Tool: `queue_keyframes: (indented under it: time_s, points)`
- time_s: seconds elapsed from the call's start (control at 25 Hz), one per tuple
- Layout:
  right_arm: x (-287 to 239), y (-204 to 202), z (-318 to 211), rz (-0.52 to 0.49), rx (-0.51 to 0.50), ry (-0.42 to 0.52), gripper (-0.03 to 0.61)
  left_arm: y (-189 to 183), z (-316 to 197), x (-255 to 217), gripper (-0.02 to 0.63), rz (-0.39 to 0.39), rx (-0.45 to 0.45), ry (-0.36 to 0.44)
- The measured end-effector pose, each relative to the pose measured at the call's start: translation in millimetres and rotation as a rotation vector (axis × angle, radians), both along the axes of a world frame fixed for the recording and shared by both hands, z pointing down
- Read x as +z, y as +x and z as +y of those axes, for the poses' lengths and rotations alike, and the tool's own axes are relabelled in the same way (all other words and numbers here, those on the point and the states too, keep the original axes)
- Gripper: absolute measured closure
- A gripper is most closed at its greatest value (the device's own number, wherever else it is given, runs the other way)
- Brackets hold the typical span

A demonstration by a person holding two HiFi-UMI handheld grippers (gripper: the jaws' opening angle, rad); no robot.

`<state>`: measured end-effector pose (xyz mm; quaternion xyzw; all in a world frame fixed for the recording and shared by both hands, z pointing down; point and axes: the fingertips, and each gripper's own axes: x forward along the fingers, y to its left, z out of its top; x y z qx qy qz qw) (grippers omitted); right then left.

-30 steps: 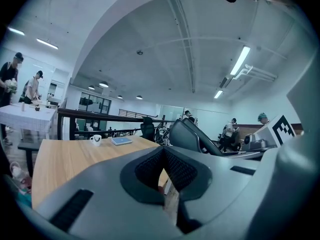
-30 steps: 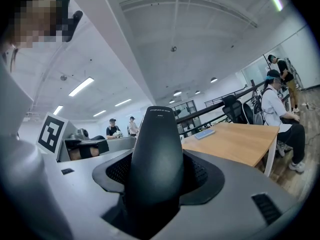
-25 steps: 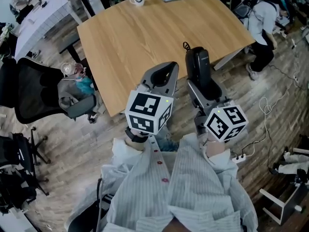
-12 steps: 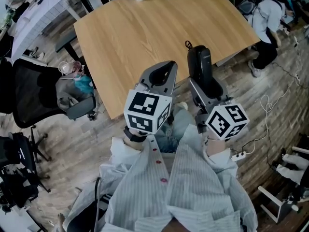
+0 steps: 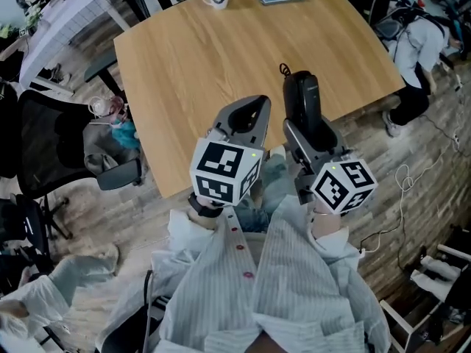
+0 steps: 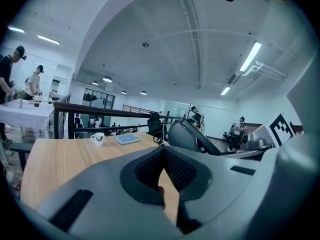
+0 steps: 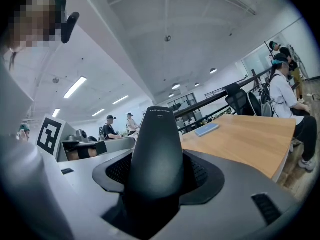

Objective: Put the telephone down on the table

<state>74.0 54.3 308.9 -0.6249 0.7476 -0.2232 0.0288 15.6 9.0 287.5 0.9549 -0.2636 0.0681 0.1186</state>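
While hanging by the table point(image 5: 221, 50) edge, right gripper point(image 5: 312, 133): jaws clamped on black telephone point(image 5: 302, 98)
left gripper point(image 5: 249, 111): jaws pressed together, empty

Head view overhead; both gripper views low across shared table point(image 5: 221, 57)

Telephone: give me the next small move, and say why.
Probably ease the right claw forward and down until the telephone rests on the table. The claw is shut on the telephone, which sticks up from it over the table's near edge and does not look set down yet. Bare wood lies just ahead.
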Motion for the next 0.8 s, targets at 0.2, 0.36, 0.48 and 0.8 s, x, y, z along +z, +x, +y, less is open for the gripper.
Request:
queue_keyframes:
  time_s: [0.2, 0.36, 0.48, 0.8]
  points:
    - [-5.0, 34.8, -47.0, -0.001, -0.057, -0.01, 0.284, 31.0, -42.7, -6.1, 0.604, 0.003, -0.06, -0.006]
    - [-7.6, 58.4, -83.1, -0.003, -0.106, -0.016, 0.284, 49.6, -74.7, -7.5, 0.604, 0.002, -0.117, -0.014]
    - [-13.6, 73.2, -108.1, -0.002, -0.147, -0.019, 0.284, 61.7, -98.1, -12.2, 0.604, 0.003, -0.162, -0.018]
    - [-25.9, 118.9, -162.8, 0.004, -0.248, -0.015, 0.284, 99.9, -145.6, -20.0, 0.604, -0.002, -0.267, -0.02]
